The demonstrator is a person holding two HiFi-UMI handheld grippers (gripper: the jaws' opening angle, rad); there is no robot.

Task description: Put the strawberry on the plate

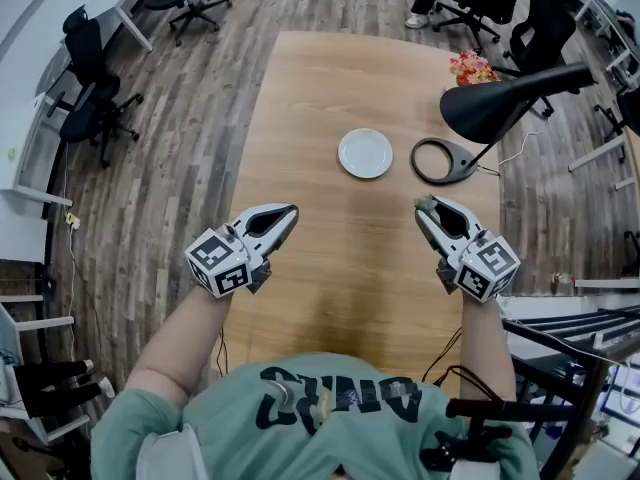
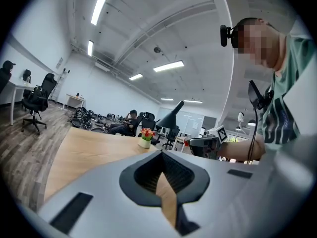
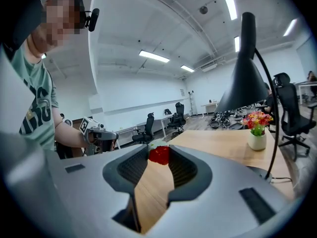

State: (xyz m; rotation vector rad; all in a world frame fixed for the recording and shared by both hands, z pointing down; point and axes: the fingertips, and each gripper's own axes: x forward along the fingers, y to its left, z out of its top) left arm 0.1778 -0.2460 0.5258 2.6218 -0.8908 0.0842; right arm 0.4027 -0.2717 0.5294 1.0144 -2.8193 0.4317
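Note:
The white plate (image 1: 365, 153) lies empty near the middle of the wooden table (image 1: 300, 98). A red strawberry (image 3: 159, 155) with a green cap sits pinched between the tips of my right gripper (image 3: 159, 149), which is shut on it. In the head view the strawberry (image 1: 427, 204) and right gripper (image 1: 424, 209) hover above the table, near and to the right of the plate. My left gripper (image 1: 291, 211) hangs level with it on the left, jaws shut with nothing between them; its tips (image 2: 161, 152) meet in the left gripper view.
A black desk lamp stands right of the plate, with a ring base (image 1: 445, 160) and a shade (image 1: 505, 103) overhanging the table's right side. A small flower pot (image 1: 472, 68) sits at the far right. Office chairs (image 1: 95, 88) and seated people ring the table.

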